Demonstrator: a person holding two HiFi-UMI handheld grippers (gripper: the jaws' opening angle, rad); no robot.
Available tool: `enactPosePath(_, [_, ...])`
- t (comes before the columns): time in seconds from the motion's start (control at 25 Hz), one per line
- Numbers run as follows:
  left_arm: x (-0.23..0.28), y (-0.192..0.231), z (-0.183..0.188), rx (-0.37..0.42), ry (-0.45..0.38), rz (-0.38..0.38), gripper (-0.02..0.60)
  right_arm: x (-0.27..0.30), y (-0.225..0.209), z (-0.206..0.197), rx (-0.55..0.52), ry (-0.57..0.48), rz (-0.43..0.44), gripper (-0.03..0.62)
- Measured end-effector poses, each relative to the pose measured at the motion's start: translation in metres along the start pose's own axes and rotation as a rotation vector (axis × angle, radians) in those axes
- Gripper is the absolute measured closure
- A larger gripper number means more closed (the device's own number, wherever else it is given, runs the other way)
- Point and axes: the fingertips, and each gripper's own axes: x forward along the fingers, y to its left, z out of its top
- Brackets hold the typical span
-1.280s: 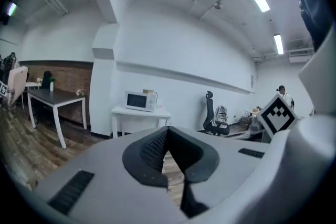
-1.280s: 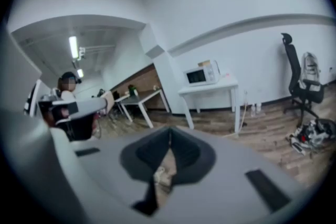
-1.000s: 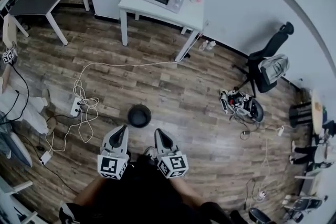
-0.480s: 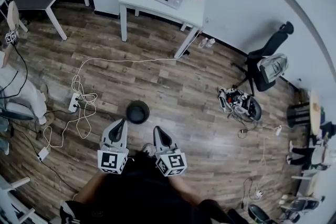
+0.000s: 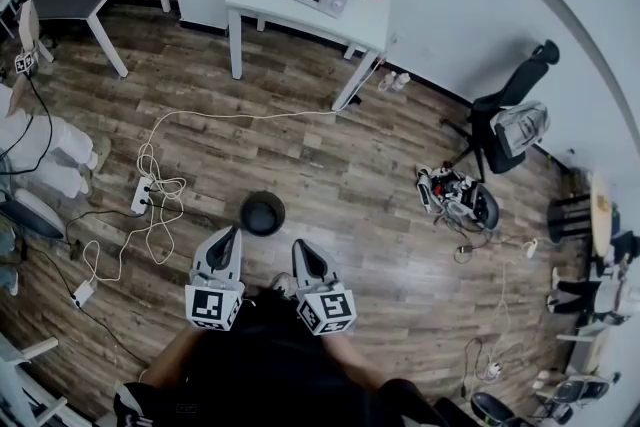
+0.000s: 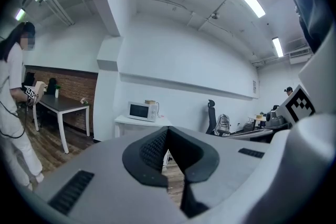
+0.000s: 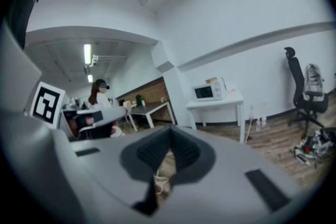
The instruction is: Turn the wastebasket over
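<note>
1. Showing only a round black top, hid whether wastebasket (image 5: 263, 213) stood upright; sat on wood-plank floor (image 5: 330, 185), just ahead of both gripper tips.
2. Found left gripper (image 5: 232, 235) and right gripper (image 5: 300, 249) closed on nothing, smooth grey jaws together.

No words, brands or numbers are legible anywhere; the only printed signs are black-and-white square markers (image 5: 209, 309) on the left gripper (image 5: 233, 235) and right gripper (image 5: 299, 249).
</note>
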Motion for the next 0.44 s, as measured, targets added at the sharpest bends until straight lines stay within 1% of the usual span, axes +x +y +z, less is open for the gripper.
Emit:
enactPosePath(0.16, [0.001,0.001,0.0,-0.01,0.008,0.003,0.549,0.002,0.0,0.001,0.0,0.002,0.004,0.562])
enactPosePath(0.36, [-0.003,0.008,-0.002,0.006,-0.002,-0.005,0.549,0.005,0.008,-0.002,-0.003,0.002,0.006,0.562])
enactPosePath(0.44, [-0.004,0.01,-0.004,-0.004,0.001,-0.007,0.549,0.007,0.011,-0.003,-0.005,0.001,0.005,0.562])
